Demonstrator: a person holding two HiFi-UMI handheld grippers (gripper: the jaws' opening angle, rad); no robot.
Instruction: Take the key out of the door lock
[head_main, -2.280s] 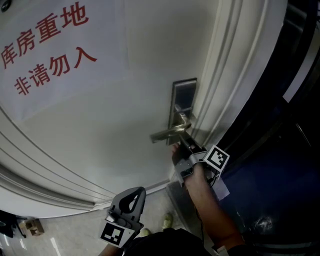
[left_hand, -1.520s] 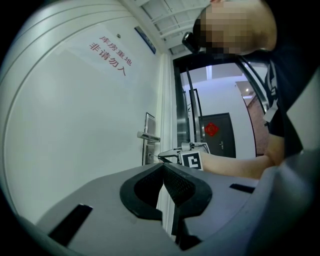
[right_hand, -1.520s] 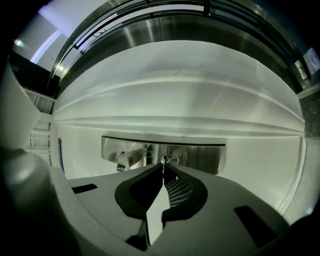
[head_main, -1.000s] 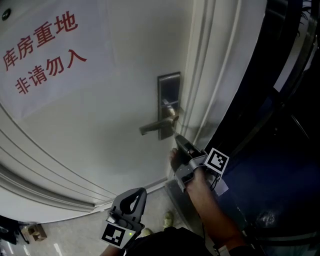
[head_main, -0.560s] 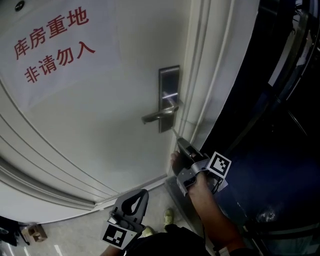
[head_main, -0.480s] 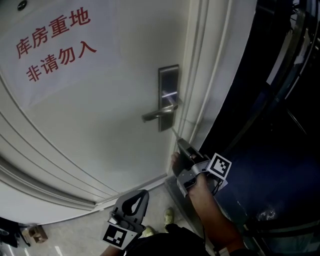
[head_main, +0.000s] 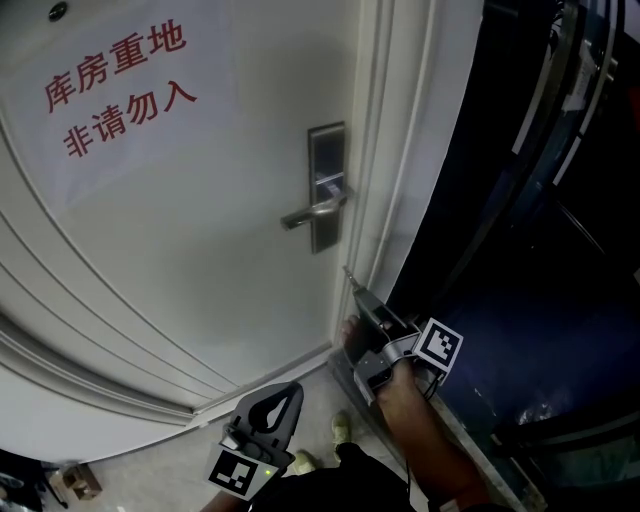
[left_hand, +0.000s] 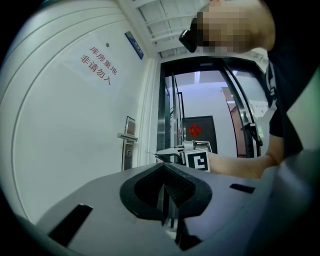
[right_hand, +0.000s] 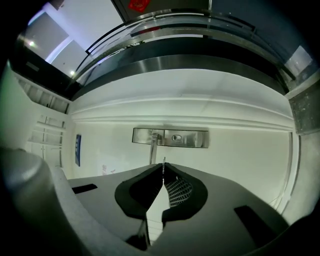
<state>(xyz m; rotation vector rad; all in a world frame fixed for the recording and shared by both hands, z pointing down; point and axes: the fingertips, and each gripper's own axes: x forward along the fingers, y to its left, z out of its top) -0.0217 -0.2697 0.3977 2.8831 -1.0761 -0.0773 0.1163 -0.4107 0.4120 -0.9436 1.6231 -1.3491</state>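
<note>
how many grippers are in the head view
2. The left gripper is near the bottom edge, shut and empty; the right gripper is below the door handle, shut on the key.

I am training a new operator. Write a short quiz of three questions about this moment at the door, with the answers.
1. True or false: the key is out of the lock plate.
2. The left gripper is shut on: A) the key B) the lock plate C) nothing.
3. Fill in: the right gripper is shut on the ___.
Key: 1 true; 2 C; 3 key.
</note>
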